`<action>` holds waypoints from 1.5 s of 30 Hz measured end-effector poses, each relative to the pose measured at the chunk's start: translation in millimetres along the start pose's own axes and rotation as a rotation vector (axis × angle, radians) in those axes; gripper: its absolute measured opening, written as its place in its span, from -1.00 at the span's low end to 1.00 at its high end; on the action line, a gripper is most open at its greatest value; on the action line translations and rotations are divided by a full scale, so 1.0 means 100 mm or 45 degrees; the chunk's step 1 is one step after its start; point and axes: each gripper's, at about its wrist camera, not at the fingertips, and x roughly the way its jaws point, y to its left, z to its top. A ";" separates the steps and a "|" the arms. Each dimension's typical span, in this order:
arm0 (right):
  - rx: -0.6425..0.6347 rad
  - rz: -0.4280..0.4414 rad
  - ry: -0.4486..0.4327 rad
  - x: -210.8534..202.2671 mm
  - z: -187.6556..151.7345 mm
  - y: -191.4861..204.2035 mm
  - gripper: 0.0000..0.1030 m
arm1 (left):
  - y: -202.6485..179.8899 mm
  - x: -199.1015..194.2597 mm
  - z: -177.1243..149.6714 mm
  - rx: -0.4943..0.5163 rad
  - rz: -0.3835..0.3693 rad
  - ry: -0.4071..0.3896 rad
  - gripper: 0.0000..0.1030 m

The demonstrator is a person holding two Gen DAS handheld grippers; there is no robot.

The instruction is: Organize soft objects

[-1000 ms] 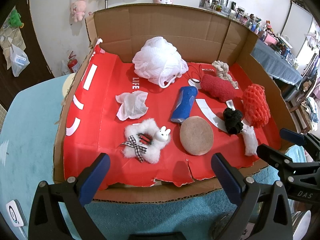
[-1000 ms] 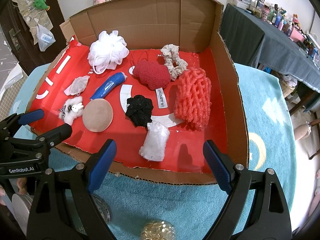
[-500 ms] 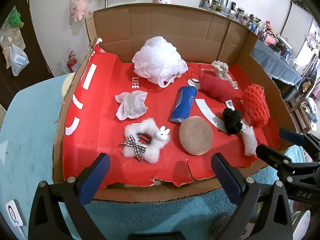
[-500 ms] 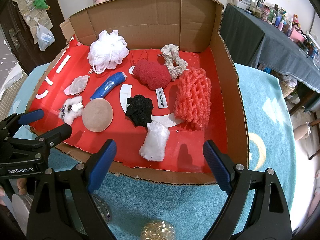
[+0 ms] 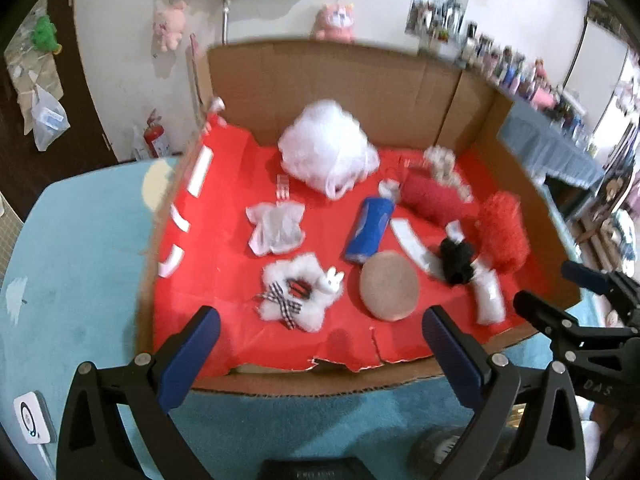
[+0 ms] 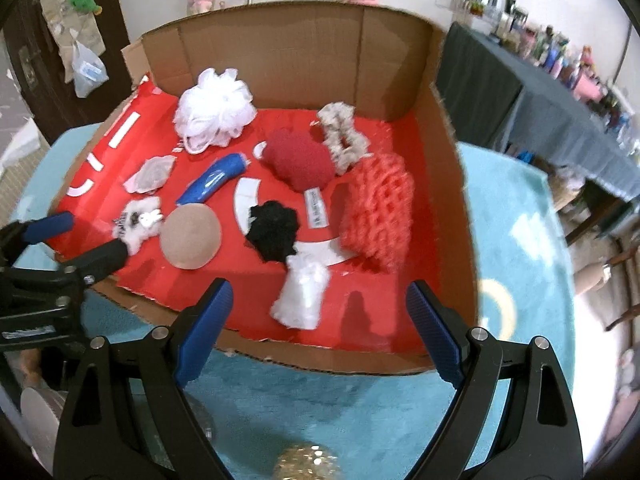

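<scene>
Several soft objects lie in a cardboard box (image 5: 332, 76) with a red floor. I see a white mesh pouf (image 5: 326, 152), a blue roll (image 5: 368, 229), a round tan puff (image 5: 389, 290), a fluffy white bunny clip (image 5: 300, 295), a black scrunchie (image 6: 273, 229), a red fuzzy pad (image 6: 298, 158), an orange net sponge (image 6: 378, 210) and a white bundle (image 6: 302, 295). My left gripper (image 5: 320, 354) is open and empty over the box's front edge. My right gripper (image 6: 316, 330) is open and empty, just before the white bundle.
The box sits on a teal rug (image 6: 516, 248). A crumpled white tissue (image 5: 276, 229) and a beige scrunchie (image 6: 342, 138) lie in the box too. A dark-clothed table (image 6: 532, 96) with bottles stands at right. A white device (image 5: 30, 426) lies near left.
Both grippers have shifted: the left view has swung left and tilted up, the right view has moved a little closer to the box. The objects have not moved.
</scene>
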 end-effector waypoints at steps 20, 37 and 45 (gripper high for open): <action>0.063 0.089 -0.414 -1.61 -1.29 0.02 0.88 | -0.17 -1.36 -1.29 0.023 -0.041 -0.437 1.00; 0.122 -0.003 -0.215 -0.63 -2.09 0.16 0.88 | -0.16 -0.53 -1.97 0.013 0.010 -0.124 1.00; 0.142 -0.062 -0.170 -0.44 -2.16 0.13 0.88 | -0.23 -0.40 -2.04 0.065 0.109 -0.092 1.00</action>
